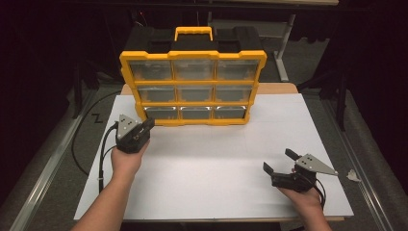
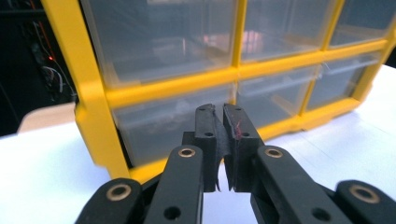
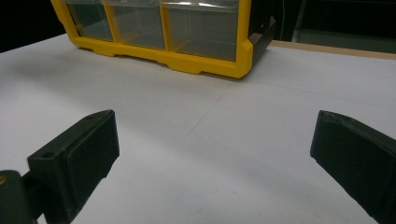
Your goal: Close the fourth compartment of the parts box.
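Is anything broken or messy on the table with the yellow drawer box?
Nothing is spilled or broken. The yellow plastic organiser with clear drawers stands upright, all drawers pushed in. One small oddity: a crumpled white scrap lies off the white table top, by its right edge.

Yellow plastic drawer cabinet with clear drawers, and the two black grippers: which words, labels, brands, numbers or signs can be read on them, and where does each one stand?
None: no readable text stands anywhere.
Yellow plastic drawer cabinet with clear drawers: no label, brand or number on the frame or the drawer fronts.
Left black gripper and right black gripper: no markings; their grey three-cornered plates are plain.
White table sheet: blank.
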The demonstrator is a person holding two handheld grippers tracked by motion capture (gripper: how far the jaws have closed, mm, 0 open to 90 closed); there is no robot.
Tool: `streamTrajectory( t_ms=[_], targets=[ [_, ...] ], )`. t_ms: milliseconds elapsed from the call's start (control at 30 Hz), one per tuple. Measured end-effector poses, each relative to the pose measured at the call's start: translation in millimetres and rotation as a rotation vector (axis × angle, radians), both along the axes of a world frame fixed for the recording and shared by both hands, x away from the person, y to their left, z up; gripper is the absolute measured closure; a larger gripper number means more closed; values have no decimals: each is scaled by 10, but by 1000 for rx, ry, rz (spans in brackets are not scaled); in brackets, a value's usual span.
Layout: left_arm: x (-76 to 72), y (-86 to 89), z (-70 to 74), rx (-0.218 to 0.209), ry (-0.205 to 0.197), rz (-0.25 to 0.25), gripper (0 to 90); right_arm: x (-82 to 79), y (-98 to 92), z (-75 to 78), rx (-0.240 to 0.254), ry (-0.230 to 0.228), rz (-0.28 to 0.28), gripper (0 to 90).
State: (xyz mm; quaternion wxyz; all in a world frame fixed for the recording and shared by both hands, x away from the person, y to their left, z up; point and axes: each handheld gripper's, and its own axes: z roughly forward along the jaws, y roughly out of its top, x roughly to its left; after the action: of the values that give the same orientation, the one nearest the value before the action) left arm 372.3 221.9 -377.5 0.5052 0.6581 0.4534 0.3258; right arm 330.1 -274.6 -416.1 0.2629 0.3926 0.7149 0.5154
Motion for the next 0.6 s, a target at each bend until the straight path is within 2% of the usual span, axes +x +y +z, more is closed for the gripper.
streamTrajectory(
  t_ms=[100, 300, 433, 533, 600],
  targets=[
    [-113, 28, -72, 8, 4, -14, 837, -5, 0, 0, -2, 0, -2, 24],
    [-350, 114, -179, -11, 10, -33, 835, -9, 11, -8, -5, 3, -1, 24],
    [-504, 171, -216, -11, -3, -44, 831, -13, 30, -14, -12, 3, 3, 24],
    [-621, 212, -264, -31, -6, -50, 825, -10, 45, -21, -15, 6, 6, 25],
    [-709, 221, -325, -15, -24, -51, 810, -7, 57, -31, -16, 12, 7, 25]
  ],
)
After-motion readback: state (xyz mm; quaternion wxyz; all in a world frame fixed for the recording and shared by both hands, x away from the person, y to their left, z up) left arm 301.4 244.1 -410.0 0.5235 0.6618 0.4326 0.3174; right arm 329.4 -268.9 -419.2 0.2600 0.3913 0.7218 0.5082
